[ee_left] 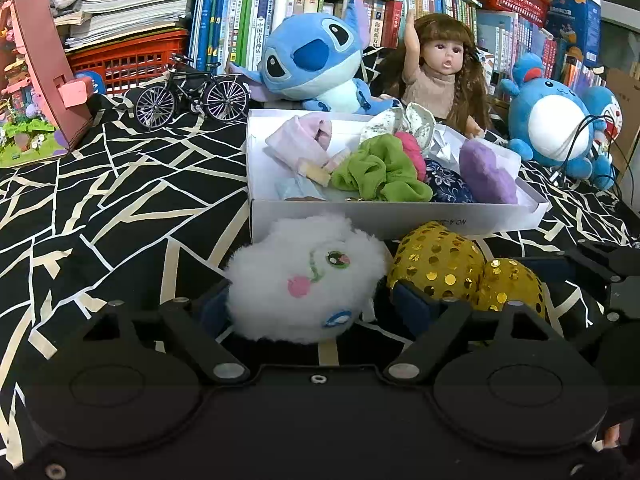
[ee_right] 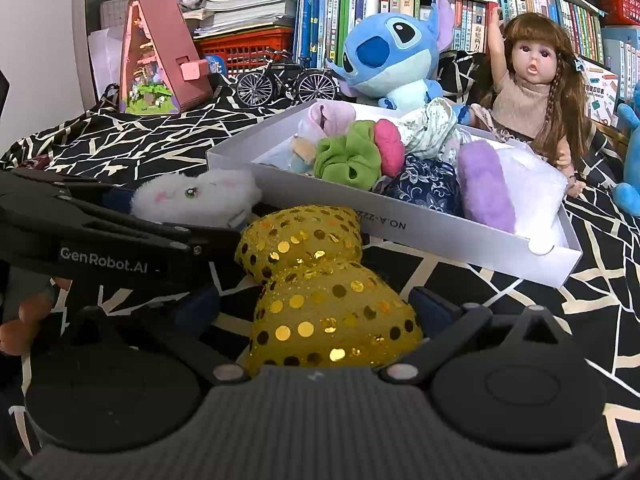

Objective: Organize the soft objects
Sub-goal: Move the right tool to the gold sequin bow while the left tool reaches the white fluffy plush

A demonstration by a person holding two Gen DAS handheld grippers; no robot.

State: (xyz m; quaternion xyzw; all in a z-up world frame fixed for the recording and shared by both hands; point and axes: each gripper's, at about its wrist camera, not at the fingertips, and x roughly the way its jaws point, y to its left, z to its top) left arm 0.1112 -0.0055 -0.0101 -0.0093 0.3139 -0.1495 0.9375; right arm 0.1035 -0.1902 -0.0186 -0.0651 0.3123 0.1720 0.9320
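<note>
My left gripper [ee_left: 304,308] straddles the white plush [ee_left: 304,280], unclamped; right gripper [ee_right: 316,312] wide around the sequin bow [ee_right: 320,280]. I'd squeeze mid-body, then lift toward the box [ee_left: 400,216] at twelve o'clock.

Black cloth with cream cracked lines [ee_left: 120,208], miniature black bicycle [ee_left: 192,90] at its far edge, pink triangular model house [ee_right: 160,60] on the left, red plastic basket [ee_left: 124,60] under stacked papers [ee_left: 132,0], shelves of upright books [ee_right: 332,8] behind
</note>
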